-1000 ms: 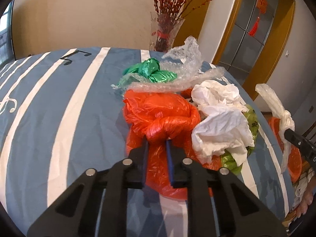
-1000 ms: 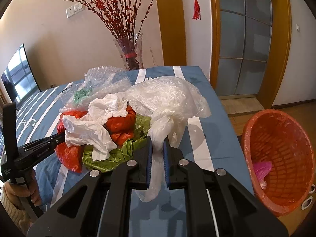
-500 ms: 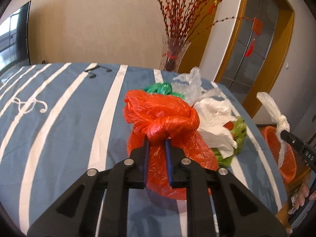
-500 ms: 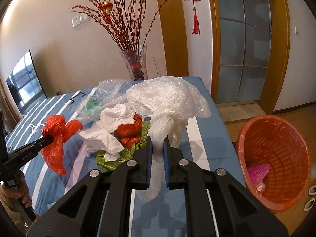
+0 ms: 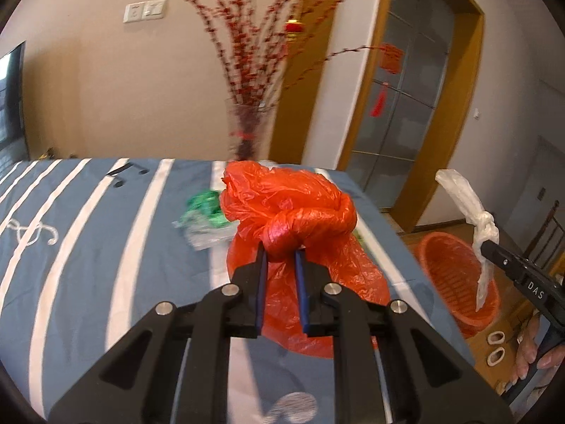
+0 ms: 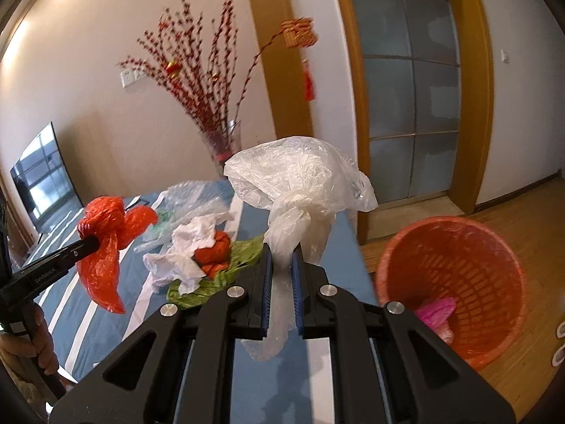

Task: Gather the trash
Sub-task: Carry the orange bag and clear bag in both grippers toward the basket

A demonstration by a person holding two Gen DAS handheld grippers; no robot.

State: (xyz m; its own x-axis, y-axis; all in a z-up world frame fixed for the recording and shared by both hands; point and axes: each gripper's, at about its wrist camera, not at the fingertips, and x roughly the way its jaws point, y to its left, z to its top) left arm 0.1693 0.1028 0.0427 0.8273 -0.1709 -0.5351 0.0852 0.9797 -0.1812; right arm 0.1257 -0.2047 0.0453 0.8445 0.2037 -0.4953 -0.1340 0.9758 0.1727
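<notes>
My left gripper [image 5: 280,252] is shut on a knotted red plastic bag [image 5: 300,219] and holds it above the striped blue table [image 5: 88,247]. The same bag [image 6: 109,233] hangs from that gripper in the right wrist view. My right gripper [image 6: 281,251] is shut on a knotted clear white plastic bag [image 6: 300,183], lifted above the table edge. This bag [image 5: 469,205] also shows at the right of the left wrist view. An orange basket [image 6: 455,282] stands on the floor to the right, with pink trash [image 6: 436,309] inside.
On the table lie crumpled white paper [image 6: 187,247], a small red bag [image 6: 213,252], a green bag [image 6: 219,275], bubble wrap [image 6: 190,201] and green wrap [image 5: 204,208]. A glass vase of red branches [image 6: 222,141] stands at the table's far end. Slippers [image 5: 494,346] lie by the basket.
Both grippers rose with their bags. The red bag left the pile and hangs free. The right gripper swung toward the basket, which now looms larger.
</notes>
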